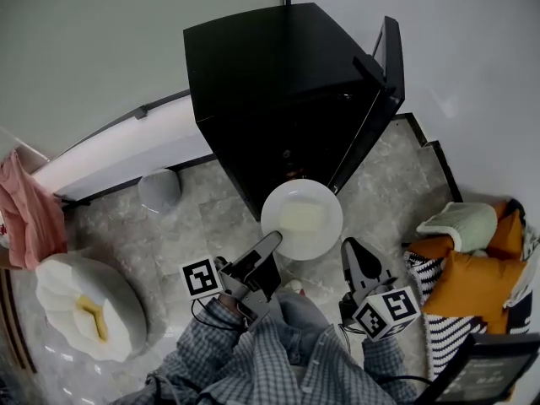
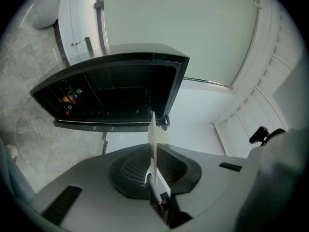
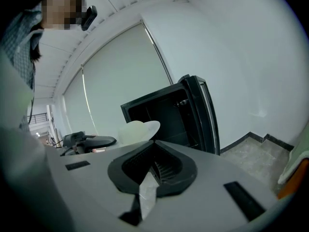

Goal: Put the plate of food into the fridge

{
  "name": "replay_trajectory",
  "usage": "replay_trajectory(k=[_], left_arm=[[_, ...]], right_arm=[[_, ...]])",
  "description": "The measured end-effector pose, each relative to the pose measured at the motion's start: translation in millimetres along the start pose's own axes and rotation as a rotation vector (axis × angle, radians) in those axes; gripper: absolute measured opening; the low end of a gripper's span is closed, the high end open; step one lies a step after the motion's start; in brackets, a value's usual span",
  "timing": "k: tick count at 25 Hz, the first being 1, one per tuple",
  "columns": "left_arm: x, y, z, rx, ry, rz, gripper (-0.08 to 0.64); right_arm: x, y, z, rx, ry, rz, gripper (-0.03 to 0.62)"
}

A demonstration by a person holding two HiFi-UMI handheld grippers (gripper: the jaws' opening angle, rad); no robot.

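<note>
A white plate (image 1: 301,219) with a pale yellow block of food on it hangs level in front of the open black fridge (image 1: 278,83). My left gripper (image 1: 270,243) is shut on the plate's near left rim. In the left gripper view the plate (image 2: 152,144) stands edge-on, pinched in my left gripper (image 2: 154,190), with the fridge's dark inside (image 2: 111,93) ahead. My right gripper (image 1: 349,246) hangs just right of the plate, shut and empty. The right gripper view shows my right gripper (image 3: 153,170) closed, the plate (image 3: 140,129) to its left and the fridge (image 3: 164,112) beyond.
The fridge door (image 1: 384,78) stands open on the right. A grey round object (image 1: 159,188) and a white shell-shaped thing (image 1: 84,302) sit on the marble floor at left, beside a pink cloth (image 1: 29,213). Orange and striped cushions (image 1: 472,277) lie at right.
</note>
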State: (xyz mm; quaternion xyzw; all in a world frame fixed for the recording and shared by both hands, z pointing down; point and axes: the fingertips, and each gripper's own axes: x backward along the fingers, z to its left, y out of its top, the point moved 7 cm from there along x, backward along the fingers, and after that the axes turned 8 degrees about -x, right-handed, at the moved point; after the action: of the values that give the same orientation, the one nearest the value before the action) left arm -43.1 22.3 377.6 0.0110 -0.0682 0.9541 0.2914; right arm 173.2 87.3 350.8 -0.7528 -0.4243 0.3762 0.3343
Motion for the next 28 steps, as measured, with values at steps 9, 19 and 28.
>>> replay_trajectory(k=[9, 19, 28], left_arm=[[-13.4, 10.0, 21.6, -0.004, 0.007, -0.068, 0.031], [-25.5, 30.2, 73.9, 0.012, 0.044, -0.134, 0.031], [-47.0, 41.7, 98.1, 0.003, 0.035, -0.188, 0.031]], right_arm=[[-27.1, -9.4, -17.2, -0.406, 0.125, -0.023, 0.011], [-70.0, -41.6, -31.5, -0.557, 0.198, 0.045, 0.084], [-106.6, -58.4, -36.8, -0.699, 0.22, 0.056, 0.084]])
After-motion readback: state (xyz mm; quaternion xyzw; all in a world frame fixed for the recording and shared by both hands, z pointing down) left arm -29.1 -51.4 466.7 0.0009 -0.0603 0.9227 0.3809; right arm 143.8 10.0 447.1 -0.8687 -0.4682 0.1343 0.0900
